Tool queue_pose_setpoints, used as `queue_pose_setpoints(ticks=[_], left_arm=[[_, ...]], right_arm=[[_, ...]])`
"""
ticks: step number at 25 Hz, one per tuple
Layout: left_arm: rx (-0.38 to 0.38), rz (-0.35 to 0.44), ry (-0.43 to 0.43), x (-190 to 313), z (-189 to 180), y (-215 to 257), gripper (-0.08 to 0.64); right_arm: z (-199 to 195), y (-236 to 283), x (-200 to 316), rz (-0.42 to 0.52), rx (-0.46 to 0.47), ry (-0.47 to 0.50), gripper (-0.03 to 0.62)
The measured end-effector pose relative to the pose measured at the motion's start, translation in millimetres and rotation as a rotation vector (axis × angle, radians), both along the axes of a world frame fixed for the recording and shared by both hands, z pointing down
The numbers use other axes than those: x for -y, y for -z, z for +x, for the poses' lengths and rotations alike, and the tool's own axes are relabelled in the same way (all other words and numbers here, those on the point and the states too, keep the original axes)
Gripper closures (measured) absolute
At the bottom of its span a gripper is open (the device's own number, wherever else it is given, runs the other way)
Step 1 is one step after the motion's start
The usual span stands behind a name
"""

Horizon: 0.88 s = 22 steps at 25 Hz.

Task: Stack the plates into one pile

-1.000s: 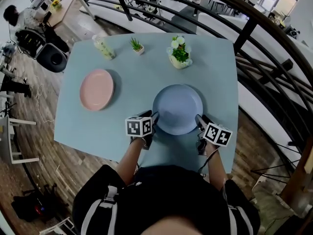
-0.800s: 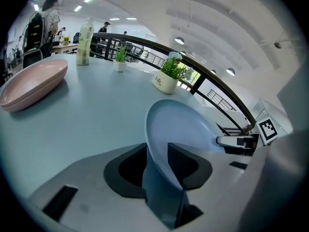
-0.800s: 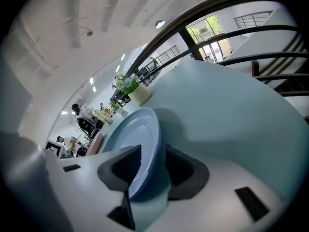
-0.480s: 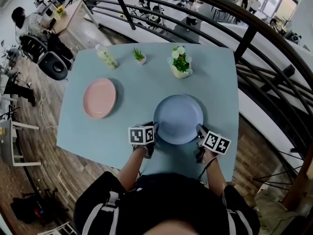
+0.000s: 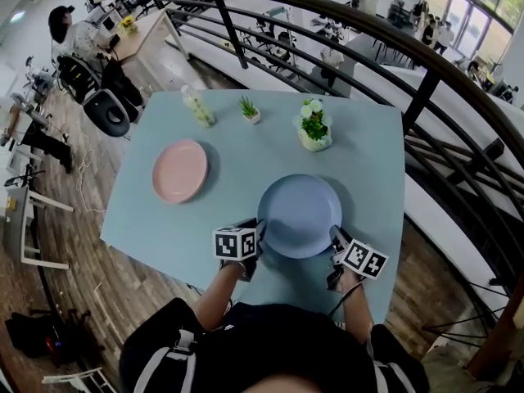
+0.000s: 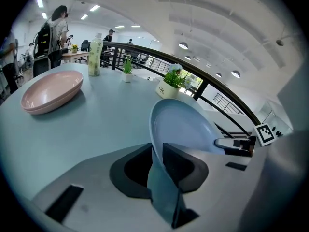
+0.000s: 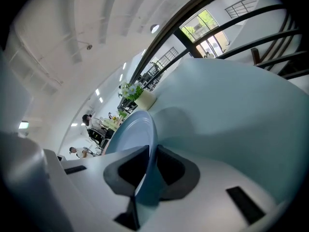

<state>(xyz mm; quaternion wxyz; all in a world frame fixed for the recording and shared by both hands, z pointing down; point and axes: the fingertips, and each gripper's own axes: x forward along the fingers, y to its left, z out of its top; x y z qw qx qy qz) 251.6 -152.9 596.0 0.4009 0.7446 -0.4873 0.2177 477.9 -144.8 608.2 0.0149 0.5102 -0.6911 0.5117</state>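
Item: blue plate (image 5: 300,215). We clamp its opposite rims in left gripper (image 5: 260,236), jaws just closed, and right gripper (image 5: 334,239).

The person wears a black short-sleeved top (image 5: 278,346) with white shoulder stripes (image 5: 155,365). The pale grey left gripper (image 5: 259,234) and right gripper (image 5: 335,241) each bear a black-and-white marker cube (image 5: 235,243).

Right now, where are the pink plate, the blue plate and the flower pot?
pink plate (image 5: 180,170): head view, its flat middle.
blue plate (image 5: 300,215): head view, its flat middle.
flower pot (image 5: 314,142): head view, the pale pot's side.
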Motion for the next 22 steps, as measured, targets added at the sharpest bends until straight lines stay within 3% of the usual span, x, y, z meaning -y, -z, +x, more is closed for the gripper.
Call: queue_pose_setpoints(ticks=[4,9,14,22], left_arm=[[0.015,0.044,0.025,-6.7,-21.2,13.2,0.492],[-0.022,0.06,0.051,-18.7,-44.2,14.7,0.492],[-0.061,0.055,0.016,-21.4,-68.3,6.4,0.492],[-0.072,0.086,-0.039,-9.9,-138.3,20.5,0.492]], right_arm=[[-20.8,13.1,-0.4,0.049,0.012,0.023,0.538],[-43.7,16.0,-11.4,0.05,0.018,0.025,0.538],[-67.7,14.5,-17.8,0.051,-0.011,-0.005,0.54],[-138.8,23.0,-22.7,0.06,-0.008,-0.061,0.54]])
